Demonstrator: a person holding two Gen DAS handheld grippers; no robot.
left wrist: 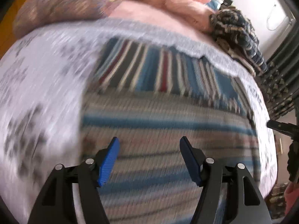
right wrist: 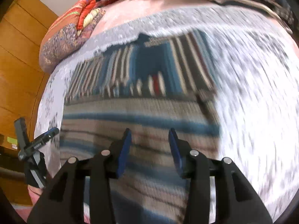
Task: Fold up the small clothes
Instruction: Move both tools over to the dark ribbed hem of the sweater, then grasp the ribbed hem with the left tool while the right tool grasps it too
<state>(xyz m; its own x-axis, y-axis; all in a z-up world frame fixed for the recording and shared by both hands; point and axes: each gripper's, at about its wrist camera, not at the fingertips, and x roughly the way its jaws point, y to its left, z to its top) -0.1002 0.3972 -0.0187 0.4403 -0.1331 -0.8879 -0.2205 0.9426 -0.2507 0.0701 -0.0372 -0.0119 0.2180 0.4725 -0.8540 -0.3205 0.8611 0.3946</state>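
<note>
The left hand-held gripper [left wrist: 149, 149] is spread wide, its blue pads [left wrist: 109, 161] well apart, grasping nothing; it hangs over the near part of the striped garment [left wrist: 158, 115]. The right hand-held gripper [right wrist: 150, 141] is likewise released, pads [right wrist: 124, 153] parted with a clear gap, over the same garment [right wrist: 142, 112] and holding nothing. Whether either touches the cloth cannot be told, as both views are blurred. The garment lies spread on a pale patterned sheet [left wrist: 37, 71] on the bed; its far part shows upright stripes in blue, white and red, its near part crosswise beige and blue bands. A pink blanket [left wrist: 179, 1] and a patterned pillow [right wrist: 61, 37] lie beyond it.
</note>
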